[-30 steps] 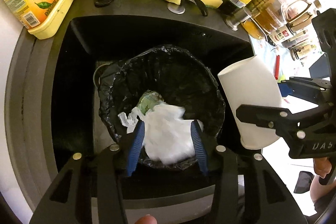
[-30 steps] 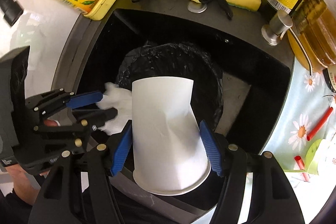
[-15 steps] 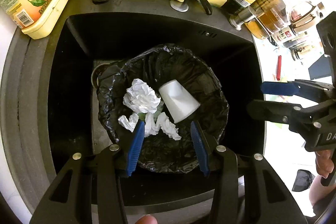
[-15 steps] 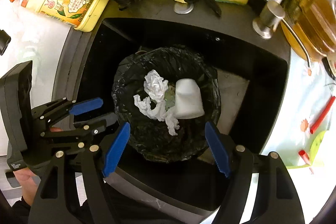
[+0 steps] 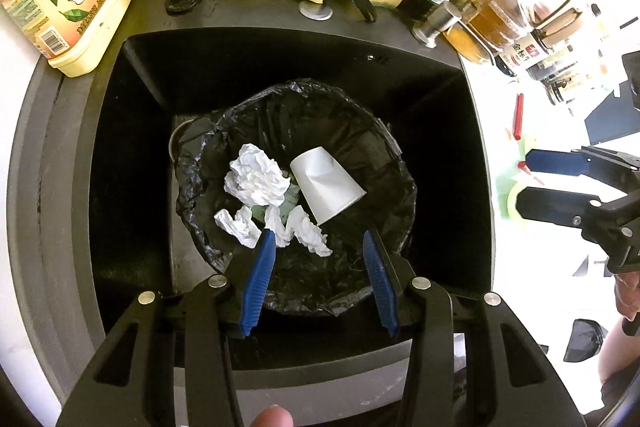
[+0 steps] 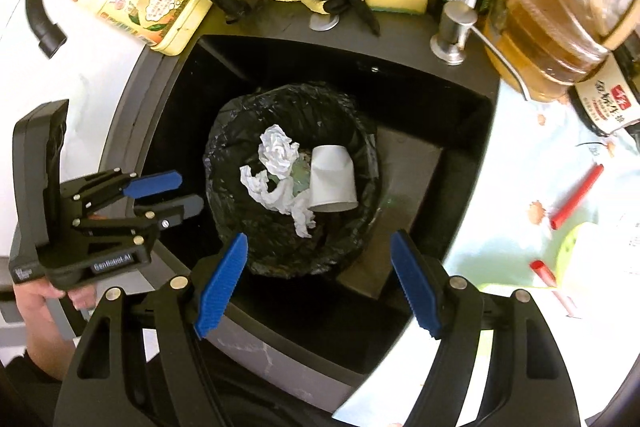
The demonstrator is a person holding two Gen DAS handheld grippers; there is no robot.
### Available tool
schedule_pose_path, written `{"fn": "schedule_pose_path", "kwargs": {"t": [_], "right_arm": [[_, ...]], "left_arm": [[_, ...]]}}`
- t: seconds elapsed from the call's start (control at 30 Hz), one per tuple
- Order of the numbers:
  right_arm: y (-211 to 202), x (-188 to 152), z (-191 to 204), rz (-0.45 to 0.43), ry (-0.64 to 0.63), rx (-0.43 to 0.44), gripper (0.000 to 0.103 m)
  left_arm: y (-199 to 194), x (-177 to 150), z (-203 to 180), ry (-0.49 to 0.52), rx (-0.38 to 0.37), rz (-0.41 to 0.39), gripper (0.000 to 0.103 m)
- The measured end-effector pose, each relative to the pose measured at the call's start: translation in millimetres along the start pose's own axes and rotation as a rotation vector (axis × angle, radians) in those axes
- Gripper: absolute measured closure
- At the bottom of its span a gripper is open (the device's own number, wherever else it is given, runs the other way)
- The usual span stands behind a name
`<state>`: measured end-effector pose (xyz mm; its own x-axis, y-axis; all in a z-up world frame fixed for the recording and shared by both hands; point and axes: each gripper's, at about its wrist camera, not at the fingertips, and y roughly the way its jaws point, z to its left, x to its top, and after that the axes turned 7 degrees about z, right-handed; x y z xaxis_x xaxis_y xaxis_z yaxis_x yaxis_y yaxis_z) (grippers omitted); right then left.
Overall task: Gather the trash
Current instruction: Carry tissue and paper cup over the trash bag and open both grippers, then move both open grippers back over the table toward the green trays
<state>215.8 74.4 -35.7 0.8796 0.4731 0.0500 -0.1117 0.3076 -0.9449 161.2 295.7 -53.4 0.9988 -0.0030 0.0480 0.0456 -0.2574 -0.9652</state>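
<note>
Left wrist: paper cup [image 5: 326, 183] lies in bin [image 5: 392, 163], both jaws apart.

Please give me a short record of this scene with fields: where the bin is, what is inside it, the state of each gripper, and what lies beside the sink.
bin: black-lined trash bin standing in the sink
contents: paper cup on its side, crumpled tissues
left gripper: open, empty
right gripper: open, empty
counter: red straw pieces right of sink
</note>
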Motion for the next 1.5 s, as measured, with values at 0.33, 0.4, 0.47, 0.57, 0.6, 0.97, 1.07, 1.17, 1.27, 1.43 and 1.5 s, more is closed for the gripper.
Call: {"fn": "schedule_pose_path", "kwargs": {"t": [0.33,0.4,0.47,0.57,0.6,0.97,1.07,1.17,1.27,1.43,1.5], "right_arm": [[-44.9,-46.6,-55.8,-0.084,-0.004,-0.011,0.012],[-55.1,-56.0,-71.1,-0.095,-0.006,-0.03,0.012],[-63.0,-65.4,-86.3,-0.102,-0.005,-0.033,0.012],[-71.2,-80.4,-106.9,-0.097,-0.015,-0.05,0.012],[-73.1,-84.9,-111.8,-0.096,-0.02,-0.056,0.012],[-71.9,-130.1,-156.3,-0.037,-0.201,-0.135,0.009],[-64.2,-140.1,-161.2,-0.002,-0.27,-0.154,0.009],[-54.9,-148.6,-164.6,0.03,-0.331,-0.169,0.009],[-43.4,-153.4,-169.0,0.073,-0.38,-0.166,0.009],[-24.6,-155.8,-175.4,0.138,-0.44,-0.151,0.009],[-16.0,-154.7,-177.3,0.164,-0.464,-0.141,0.009]], "left_arm": [[-3.0,-8.0,-38.5,0.012,0.002,-0.027,0.049],[-1.3,-8.6,-52.2,0.02,0.011,-0.03,0.049],[1.2,-9.0,-65.4,0.024,0.01,-0.03,0.049],[5.9,-9.5,-88.6,0.03,0.002,-0.027,0.049],[7.3,-10.0,-98.9,0.038,-0.001,-0.027,0.049],[25.1,-20.4,-168.0,0.048,-0.004,-0.014,0.048],[30.2,-23.2,-180.0,0.038,-0.002,-0.009,0.048],[35.9,-25.9,-190.2,0.019,-0.003,-0.004,0.048],[40.2,-28.4,-197.6,0.007,-0.005,0.0,0.048],[45.8,-32.2,-209.1,-0.021,-0.002,-0.003,0.048],[47.8,-33.3,-211.7,-0.038,-0.003,-0.004,0.048]]}}
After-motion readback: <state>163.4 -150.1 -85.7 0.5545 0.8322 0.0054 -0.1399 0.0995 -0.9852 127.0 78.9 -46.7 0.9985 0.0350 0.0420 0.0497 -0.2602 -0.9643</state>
